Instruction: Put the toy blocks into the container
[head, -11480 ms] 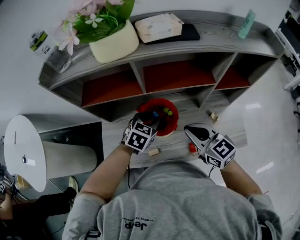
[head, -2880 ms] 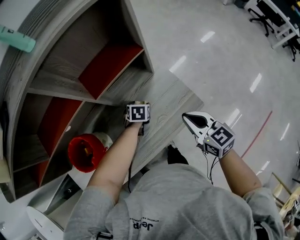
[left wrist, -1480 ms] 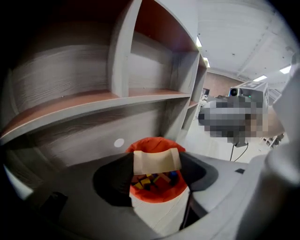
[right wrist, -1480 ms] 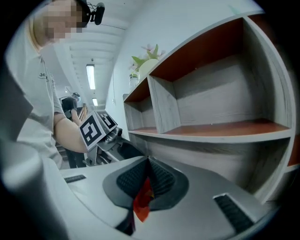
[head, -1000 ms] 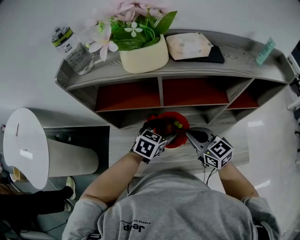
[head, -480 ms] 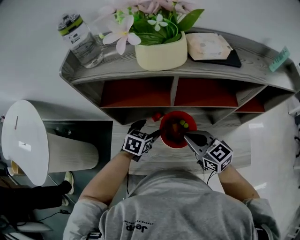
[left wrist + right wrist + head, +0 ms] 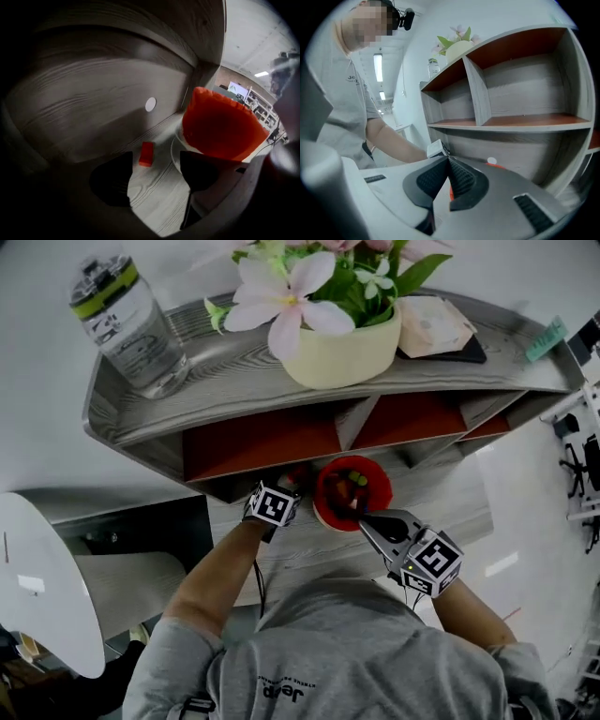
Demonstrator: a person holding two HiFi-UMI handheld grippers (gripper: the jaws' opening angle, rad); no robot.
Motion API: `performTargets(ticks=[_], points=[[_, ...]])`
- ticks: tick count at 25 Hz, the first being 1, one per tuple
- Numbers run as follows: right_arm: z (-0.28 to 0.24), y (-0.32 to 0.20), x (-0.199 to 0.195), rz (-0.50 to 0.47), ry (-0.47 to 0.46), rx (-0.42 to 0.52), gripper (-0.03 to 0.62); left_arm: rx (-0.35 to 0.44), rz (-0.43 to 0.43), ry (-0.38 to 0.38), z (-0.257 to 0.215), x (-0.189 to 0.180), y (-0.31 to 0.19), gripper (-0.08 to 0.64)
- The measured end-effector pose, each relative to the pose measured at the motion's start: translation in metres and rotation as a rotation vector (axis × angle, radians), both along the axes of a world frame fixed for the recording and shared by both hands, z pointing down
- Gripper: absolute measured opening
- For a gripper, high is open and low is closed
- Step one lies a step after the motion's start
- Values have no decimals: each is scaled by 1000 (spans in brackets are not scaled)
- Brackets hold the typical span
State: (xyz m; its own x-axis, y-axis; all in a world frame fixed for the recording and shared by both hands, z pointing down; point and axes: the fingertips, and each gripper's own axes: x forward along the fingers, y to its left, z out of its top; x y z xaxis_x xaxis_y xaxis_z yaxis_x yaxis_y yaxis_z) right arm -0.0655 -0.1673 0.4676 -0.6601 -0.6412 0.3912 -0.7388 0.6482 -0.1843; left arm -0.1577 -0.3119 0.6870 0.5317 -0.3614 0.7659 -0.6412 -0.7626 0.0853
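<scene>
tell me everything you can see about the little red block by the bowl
The red block is a small plain oblong, material unclear. It lies flat on the grey wood-grain board, left of the red container and apart from it. The jaws of the left gripper, which have just been closing, stand apart and do not touch it; only the board touches it.

Looking like an office, showing wheeled chairs [image 7: 579,460] on glossy floor [image 7: 525,512] at three o'clock and ceiling strip lights [image 7: 378,67].
</scene>
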Motion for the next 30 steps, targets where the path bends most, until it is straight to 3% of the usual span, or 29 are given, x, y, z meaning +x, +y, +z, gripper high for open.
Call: performTargets(ticks=[4,8,13,17,21,30], points=[[0,14,3,117,20,-17,21,-69,62,-56,45,9,-5,313],[9,29,17,227,41,-56,21,-57,106,-130,75,15,-18,296],[13,46,29,304,54,-73,22,-51,156,-208,98,17,-18,214],[12,48,30,309,70,-75,22,-51,175,-180,98,21,-18,167],[7,42,27,290,84,-79,22,-81,127,-127,86,13,-14,166],[-8,10,17,134,16,21,23,-28,18,31,-9,-11,28,165]])
